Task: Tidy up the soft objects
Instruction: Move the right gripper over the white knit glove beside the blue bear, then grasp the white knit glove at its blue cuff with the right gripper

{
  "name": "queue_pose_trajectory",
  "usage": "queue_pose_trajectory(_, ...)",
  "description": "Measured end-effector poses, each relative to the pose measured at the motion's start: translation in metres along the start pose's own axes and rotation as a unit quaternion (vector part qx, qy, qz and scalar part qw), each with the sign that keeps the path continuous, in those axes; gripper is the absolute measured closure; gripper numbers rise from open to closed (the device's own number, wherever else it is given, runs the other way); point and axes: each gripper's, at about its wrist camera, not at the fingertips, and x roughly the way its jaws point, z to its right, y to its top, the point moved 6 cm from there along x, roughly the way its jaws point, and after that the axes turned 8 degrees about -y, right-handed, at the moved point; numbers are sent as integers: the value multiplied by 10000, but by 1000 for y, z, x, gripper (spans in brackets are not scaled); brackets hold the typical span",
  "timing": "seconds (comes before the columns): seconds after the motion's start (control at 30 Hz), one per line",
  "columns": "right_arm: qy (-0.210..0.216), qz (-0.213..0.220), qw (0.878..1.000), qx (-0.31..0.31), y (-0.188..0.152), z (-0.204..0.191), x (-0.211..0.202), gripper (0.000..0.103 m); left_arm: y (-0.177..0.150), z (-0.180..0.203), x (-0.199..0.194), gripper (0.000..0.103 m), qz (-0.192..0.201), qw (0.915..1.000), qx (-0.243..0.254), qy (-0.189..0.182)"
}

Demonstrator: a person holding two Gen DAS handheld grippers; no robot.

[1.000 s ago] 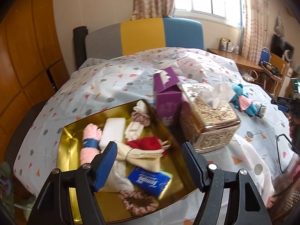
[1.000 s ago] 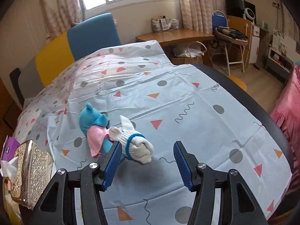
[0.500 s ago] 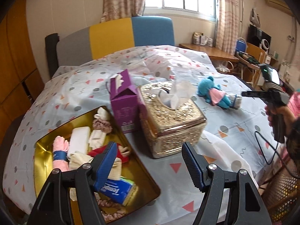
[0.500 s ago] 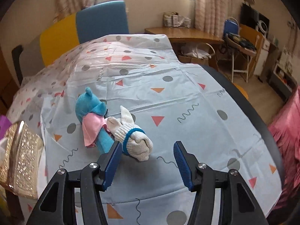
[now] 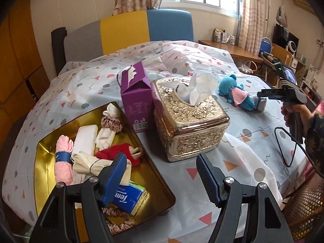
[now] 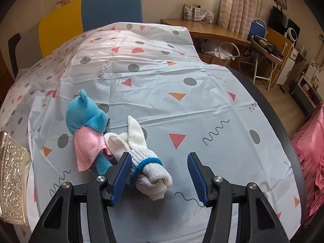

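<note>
Glove (image 6: 150,174), rolled white knit with a blue cuff band, now lies between the right gripper (image 6: 157,177)'s fingers, much lower and nearer in that view than a second ago; its left side sits just by the left pad, while a clear gap remains to the right pad. The jaws stand open and grip nothing. Just beyond the left finger, touching the glove's far end, lies the blue plush (image 6: 87,119) in its pink dress, on the patterned cloth (image 6: 182,81). This closing-in suggests the glove is the next soft item to be picked, though no squeeze has begun. The left gripper (image 5: 161,175) also stands open and empty; since a second ago its view has swung right, so the gold tray (image 5: 160,184) of already gathered soft things sits under and past its left finger rather than between both. Beyond its fingers stands the gold tissue box (image 5: 190,121), with the purple box (image 5: 136,99) touching its left side. The tray looks the likely destination.
</note>
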Motion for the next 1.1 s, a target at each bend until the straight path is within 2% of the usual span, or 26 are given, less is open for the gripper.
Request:
queue_pose_trajectory(0.07, 7, 123, 9996, 239, -6, 8, -2, 44, -4, -3, 1, 31, -31, 10000, -24, 75)
queue_pose_trajectory(0.13, 53, 69, 9987, 508, -12, 17, 1, 41, -7, -8, 1, 31, -50, 9998, -70, 181)
queue_pose_trajectory(0.27, 3, 116, 9985, 540, -7, 21, 2, 41, -17, -18, 4, 31, -161, 9992, -224, 297)
queue_pose_trajectory(0.33, 168, 32, 9982, 581, -8, 19, 4, 41, -22, -23, 6, 31, -220, 9988, -281, 342)
queue_pose_trajectory(0.77, 141, 159, 9996, 161, -4, 6, 2, 41, -34, -45, 8, 31, -319, 9961, -504, 650)
queue_pose_trajectory(0.93, 322, 70, 9994, -125, -5, -6, 8, 39, -35, -47, 10, 31, -347, 9961, -507, 625)
queue_pose_trajectory(1.0, 482, -115, 9986, -165, -3, -9, 16, 38, -35, -48, 11, 31, -357, 9961, -540, 600)
queue_pose_trajectory(1.1, 443, -233, 9984, -277, 6, -12, 23, 37, -37, -51, 11, 31, -363, 9959, -574, 594)
